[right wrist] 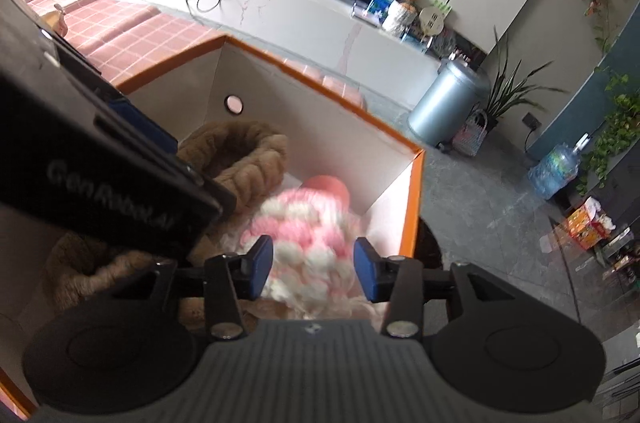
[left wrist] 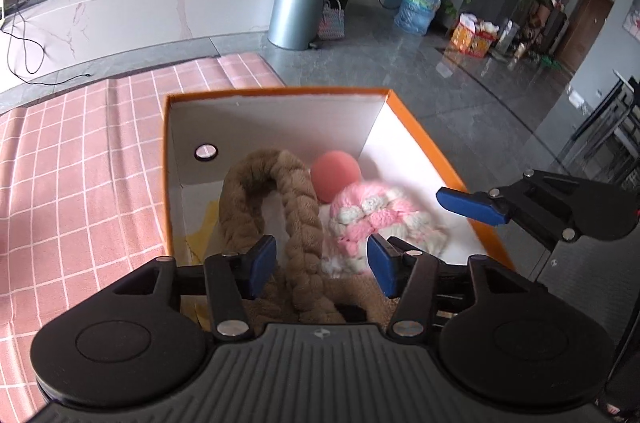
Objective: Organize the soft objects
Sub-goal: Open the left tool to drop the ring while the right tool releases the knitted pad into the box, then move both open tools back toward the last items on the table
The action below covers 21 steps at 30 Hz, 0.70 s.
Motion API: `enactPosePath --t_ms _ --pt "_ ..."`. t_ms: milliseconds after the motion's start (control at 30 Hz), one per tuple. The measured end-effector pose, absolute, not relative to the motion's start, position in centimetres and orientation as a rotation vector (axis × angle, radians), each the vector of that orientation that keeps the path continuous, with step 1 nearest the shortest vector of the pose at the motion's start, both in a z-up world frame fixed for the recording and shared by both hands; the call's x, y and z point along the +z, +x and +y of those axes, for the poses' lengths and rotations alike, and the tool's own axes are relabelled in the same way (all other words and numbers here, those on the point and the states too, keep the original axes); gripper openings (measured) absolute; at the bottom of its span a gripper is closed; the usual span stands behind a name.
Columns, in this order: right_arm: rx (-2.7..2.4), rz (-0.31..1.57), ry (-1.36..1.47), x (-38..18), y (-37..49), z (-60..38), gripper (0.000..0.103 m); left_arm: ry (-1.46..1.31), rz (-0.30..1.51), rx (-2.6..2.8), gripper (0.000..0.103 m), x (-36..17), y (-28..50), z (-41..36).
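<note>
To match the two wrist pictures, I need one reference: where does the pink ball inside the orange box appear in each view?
Left wrist view: the pink ball lies at centre, behind the pink-and-white knitted item, right of the brown braided item.
Right wrist view: the pink ball is at centre, mostly hidden behind the knitted item.
Shared landmark: the round hole in the box wall.

A desk (left wrist: 80, 163) under a pink checked cloth fills the left of the frame, carrying an orange-rimmed box (left wrist: 280, 93) at centre.
</note>
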State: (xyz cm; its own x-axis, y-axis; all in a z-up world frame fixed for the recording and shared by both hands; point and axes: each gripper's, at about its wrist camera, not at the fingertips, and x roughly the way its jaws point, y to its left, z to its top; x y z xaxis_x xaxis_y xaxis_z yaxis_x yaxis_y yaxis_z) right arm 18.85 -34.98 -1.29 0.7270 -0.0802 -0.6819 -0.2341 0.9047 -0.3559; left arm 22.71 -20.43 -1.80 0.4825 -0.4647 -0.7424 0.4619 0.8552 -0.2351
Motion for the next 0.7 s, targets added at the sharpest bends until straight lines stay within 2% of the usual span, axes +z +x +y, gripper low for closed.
enactPosePath --t_ms 67,133,300,400,667,700 --pt "0.083 0.748 -0.455 -0.8 18.5 -34.9 0.05 -0.013 0.887 -0.56 0.063 -1.3 22.5 -20.0" --pt "0.079 0.735 -0.475 -0.3 18.1 -34.7 0.057 -0.02 0.876 -0.553 0.063 -0.8 22.3 -19.9" --pt "0.049 0.728 -0.522 0.4 17.1 -34.2 0.064 -0.034 0.834 -0.542 0.065 0.1 21.2 -19.5" --pt "0.027 0.719 -0.538 0.7 16.1 -33.9 0.073 -0.017 0.805 -0.545 0.065 0.6 20.1 -19.2" --pt "-0.027 0.682 -0.56 2.7 13.0 -33.1 0.075 -0.062 0.762 -0.545 0.066 1.6 18.2 -17.0" --pt "-0.04 0.673 -0.544 2.9 12.6 -33.0 0.079 -0.085 0.757 -0.544 0.066 1.8 17.7 -16.5"
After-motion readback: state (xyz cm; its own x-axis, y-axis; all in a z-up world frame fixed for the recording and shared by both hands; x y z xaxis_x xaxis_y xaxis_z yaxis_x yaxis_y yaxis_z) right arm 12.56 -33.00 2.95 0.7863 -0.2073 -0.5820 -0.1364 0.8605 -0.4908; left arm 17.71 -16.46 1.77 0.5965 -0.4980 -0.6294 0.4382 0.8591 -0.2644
